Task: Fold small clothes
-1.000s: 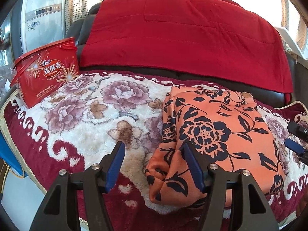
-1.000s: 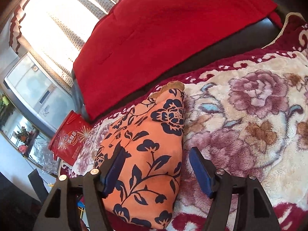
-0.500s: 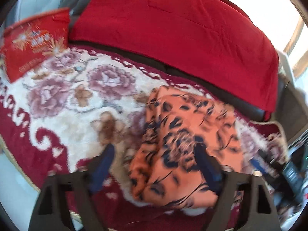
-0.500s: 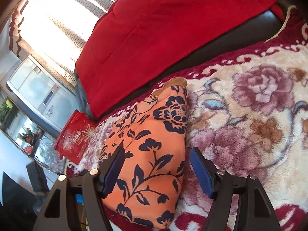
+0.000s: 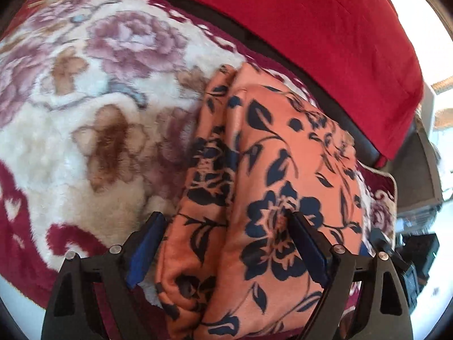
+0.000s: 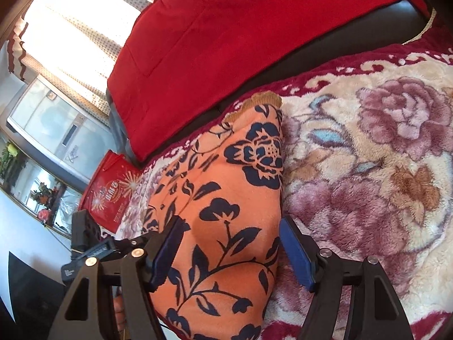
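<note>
The red box [image 6: 109,195] at the far end of the sofa has gold starbursts and a line of gold characters on an oval badge, but they are too small and tilted to read. Behind it stands a pale appliance [image 6: 53,130] with a small dark logo on its door, equally unreadable.

The orange garment [image 5: 271,198], printed with dark blue flowers and leaves, lies folded into a thick bundle on the flowered blanket [image 5: 93,107] that covers the seat. A tan scalloped trim shows at its far corner near the backrest. A red cloth [image 6: 226,36] hangs over the dark sofa back.

The left gripper [image 5: 226,243] points down over the near end of the bundle. Its jaws have just been opening and now stand wide apart; one blue pad lies beside the garment's edge over the blanket, the other rests on top of the fabric, and nothing is squeezed between them. The right gripper [image 6: 229,249] is spread too, straddling the other end of the garment, its pads not pressing in.

The near edge of the bundle is cut off below both views. The left view is blurred, and the other gripper shows there only as a dark shape at the right edge.
</note>
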{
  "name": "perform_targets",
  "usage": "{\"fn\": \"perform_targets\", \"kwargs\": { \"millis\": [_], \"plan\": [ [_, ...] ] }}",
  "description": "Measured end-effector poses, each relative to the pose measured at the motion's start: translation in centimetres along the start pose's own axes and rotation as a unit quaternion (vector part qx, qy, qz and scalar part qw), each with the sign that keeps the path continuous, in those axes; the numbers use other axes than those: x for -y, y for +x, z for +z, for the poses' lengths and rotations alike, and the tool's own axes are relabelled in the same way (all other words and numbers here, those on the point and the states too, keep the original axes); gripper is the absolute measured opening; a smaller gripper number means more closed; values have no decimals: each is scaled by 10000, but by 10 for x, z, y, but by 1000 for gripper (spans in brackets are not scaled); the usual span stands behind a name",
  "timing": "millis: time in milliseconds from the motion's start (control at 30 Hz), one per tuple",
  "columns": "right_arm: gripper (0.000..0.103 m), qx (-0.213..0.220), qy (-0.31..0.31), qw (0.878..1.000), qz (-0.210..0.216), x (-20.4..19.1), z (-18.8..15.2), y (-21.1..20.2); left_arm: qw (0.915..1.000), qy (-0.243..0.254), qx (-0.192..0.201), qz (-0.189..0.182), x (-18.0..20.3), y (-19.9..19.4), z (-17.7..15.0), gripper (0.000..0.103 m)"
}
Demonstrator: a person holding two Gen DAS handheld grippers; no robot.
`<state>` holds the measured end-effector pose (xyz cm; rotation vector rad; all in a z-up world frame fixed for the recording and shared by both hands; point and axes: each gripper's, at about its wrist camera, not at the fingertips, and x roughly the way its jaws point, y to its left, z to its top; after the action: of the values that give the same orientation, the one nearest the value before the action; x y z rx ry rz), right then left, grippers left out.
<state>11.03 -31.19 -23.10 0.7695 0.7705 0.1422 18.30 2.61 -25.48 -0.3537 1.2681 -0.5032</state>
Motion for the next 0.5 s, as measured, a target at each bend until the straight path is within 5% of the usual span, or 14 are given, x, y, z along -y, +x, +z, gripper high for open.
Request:
{"fn": "perform_targets", "kwargs": {
  "millis": [267, 500],
  "plan": [
    [81, -532, 494, 9968, 341, 18, 3, 30, 9952, -523, -493, -661, -28, 17, 17, 90],
    [83, -711, 951, 9887, 910, 36, 9, 46, 9818, -1029, -796, -1385, -46, 41, 30, 100]
  ]
}}
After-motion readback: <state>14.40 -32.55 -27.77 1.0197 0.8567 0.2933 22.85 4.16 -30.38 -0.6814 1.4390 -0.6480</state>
